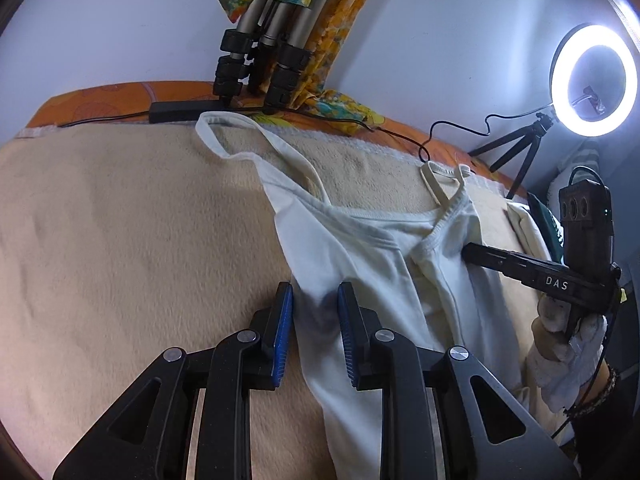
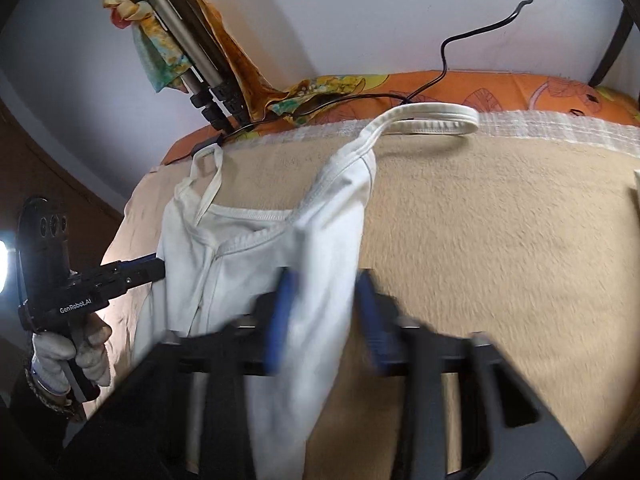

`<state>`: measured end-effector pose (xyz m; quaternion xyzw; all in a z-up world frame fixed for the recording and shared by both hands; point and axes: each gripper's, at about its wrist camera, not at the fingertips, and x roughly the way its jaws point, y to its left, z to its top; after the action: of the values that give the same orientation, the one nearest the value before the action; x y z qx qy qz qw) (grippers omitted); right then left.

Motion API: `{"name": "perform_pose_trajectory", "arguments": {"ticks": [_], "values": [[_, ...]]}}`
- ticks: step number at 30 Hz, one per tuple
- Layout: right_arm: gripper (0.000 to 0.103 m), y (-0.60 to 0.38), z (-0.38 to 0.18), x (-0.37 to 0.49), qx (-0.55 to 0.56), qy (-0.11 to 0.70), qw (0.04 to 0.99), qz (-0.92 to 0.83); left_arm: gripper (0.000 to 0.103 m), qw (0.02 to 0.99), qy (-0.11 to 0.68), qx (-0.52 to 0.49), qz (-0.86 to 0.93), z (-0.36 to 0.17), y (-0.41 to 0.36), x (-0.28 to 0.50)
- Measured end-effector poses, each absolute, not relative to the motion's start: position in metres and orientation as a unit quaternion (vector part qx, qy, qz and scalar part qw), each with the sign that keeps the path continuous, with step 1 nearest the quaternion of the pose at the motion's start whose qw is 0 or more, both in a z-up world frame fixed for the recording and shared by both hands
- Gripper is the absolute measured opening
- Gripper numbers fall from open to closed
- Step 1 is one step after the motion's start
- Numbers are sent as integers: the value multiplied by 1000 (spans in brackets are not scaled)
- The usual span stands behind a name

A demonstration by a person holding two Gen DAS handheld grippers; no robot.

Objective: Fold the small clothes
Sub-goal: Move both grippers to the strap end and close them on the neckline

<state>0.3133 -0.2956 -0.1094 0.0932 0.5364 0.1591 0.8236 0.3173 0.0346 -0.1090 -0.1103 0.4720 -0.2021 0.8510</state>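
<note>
A white strappy top (image 1: pixel 372 264) lies on a beige blanket (image 1: pixel 120 240), its straps pointing to the far edge. My left gripper (image 1: pixel 314 300) is open, its blue pads straddling the top's left side edge. In the left wrist view my right gripper (image 1: pixel 466 250) reaches in from the right at the top's right armhole. In the right wrist view the right gripper (image 2: pixel 326 280) is blurred and open, with the top's (image 2: pixel 320 248) side edge between its pads. The left gripper (image 2: pixel 160 270) touches the top's far side there.
Tripod legs (image 1: pixel 256 60) and a black cable (image 1: pixel 120 118) stand at the blanket's far edge on an orange sheet (image 1: pixel 120 96). A lit ring light (image 1: pixel 592 80) on a small tripod stands at the right. Folded white clothes (image 1: pixel 528 224) lie at the right.
</note>
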Motion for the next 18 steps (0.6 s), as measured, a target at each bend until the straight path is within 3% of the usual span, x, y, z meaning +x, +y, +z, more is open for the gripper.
{"name": "perform_pose_trajectory", "arguments": {"ticks": [7, 8, 11, 12, 16, 17, 18], "values": [[12, -303, -110, 322, 80, 537, 822, 171, 23, 859, 452, -107, -215, -110, 38, 330], [16, -308, -109, 324, 89, 540, 819, 173, 23, 861, 450, -109, -211, -110, 37, 334], [45, -318, -104, 326, 98, 527, 830, 155, 23, 863, 447, -115, -206, -111, 36, 344], [47, -320, -103, 328, 102, 523, 832, 153, 23, 862, 447, -117, -207, -112, 34, 347], [47, -318, -106, 338, 119, 525, 825, 172, 23, 861, 444, -122, -215, -113, 28, 355], [44, -313, -108, 340, 106, 526, 826, 172, 19, 861, 445, -119, -215, -114, 26, 357], [28, -311, -108, 340, 97, 523, 829, 170, 13, 863, 443, -113, -215, -114, 24, 358]]}}
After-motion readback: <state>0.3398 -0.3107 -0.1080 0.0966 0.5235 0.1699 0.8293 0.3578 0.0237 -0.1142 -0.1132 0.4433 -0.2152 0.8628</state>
